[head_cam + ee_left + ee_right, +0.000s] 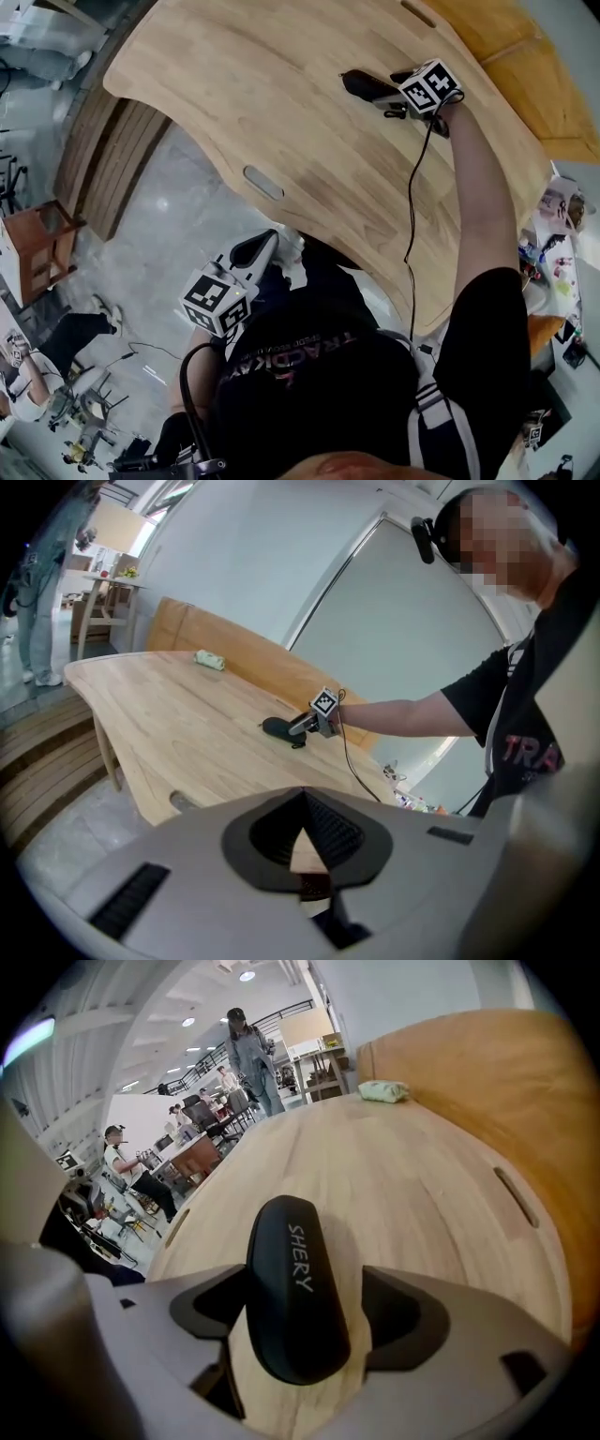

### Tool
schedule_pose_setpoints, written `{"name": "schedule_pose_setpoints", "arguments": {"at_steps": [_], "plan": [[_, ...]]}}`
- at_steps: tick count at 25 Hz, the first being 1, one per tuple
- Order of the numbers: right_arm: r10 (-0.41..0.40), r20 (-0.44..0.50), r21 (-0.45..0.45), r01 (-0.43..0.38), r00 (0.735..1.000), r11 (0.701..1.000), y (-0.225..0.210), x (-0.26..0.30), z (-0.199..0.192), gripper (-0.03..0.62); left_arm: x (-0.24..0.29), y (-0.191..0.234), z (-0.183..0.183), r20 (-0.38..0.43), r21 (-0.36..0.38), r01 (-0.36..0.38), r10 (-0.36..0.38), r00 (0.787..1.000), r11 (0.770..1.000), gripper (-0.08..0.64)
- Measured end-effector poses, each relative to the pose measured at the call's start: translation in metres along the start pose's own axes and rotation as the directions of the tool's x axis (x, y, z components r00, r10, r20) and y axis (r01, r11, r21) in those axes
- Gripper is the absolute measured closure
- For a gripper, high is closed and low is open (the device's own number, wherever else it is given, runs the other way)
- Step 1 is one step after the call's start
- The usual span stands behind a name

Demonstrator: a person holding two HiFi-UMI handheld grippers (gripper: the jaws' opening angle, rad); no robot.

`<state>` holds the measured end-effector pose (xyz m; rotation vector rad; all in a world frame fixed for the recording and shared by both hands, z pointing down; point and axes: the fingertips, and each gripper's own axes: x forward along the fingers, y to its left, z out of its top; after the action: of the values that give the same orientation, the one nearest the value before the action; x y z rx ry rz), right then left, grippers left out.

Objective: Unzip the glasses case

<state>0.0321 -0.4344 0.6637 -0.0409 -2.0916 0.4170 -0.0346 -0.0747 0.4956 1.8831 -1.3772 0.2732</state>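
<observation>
A black oval glasses case (298,1288) with white lettering lies flat on the wooden table (281,94). In the head view the case (359,83) is at the far right of the table. My right gripper (305,1305) points down over it. Its jaws stand wide open with the case's near end between them, and a gap shows beside the right pad (405,1309). Off the table's near edge, my left gripper (262,246) hangs by the person's body. In the left gripper view the left gripper (302,841) is shut on nothing, and the case (278,728) lies far ahead.
A small pale green object (383,1091) lies at the table's far end. An orange-brown panel (525,56) runs along the table's far side. The tabletop has an oval slot (263,183) near its front edge. A black cable (412,206) trails from the right gripper. People and desks stand beyond.
</observation>
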Motion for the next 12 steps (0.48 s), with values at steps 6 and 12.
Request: {"name": "schedule_pose_setpoints", "arguments": {"at_steps": [6,12], "plan": [[-0.019,-0.085,-0.106,0.010,0.996,0.994,0.016,0.016,-0.003,0.207,-0.003,0.002,-0.007,-0.007,-0.029,-0.007,0.006,1.000,1.000,0.549],[-0.087,-0.117,-0.275,0.052,0.989,0.960,0.022,0.030,-0.009,0.209,0.002,-0.002,-0.010,-0.007,-0.038,0.006,-0.006,1.000,0.999,0.549]]}}
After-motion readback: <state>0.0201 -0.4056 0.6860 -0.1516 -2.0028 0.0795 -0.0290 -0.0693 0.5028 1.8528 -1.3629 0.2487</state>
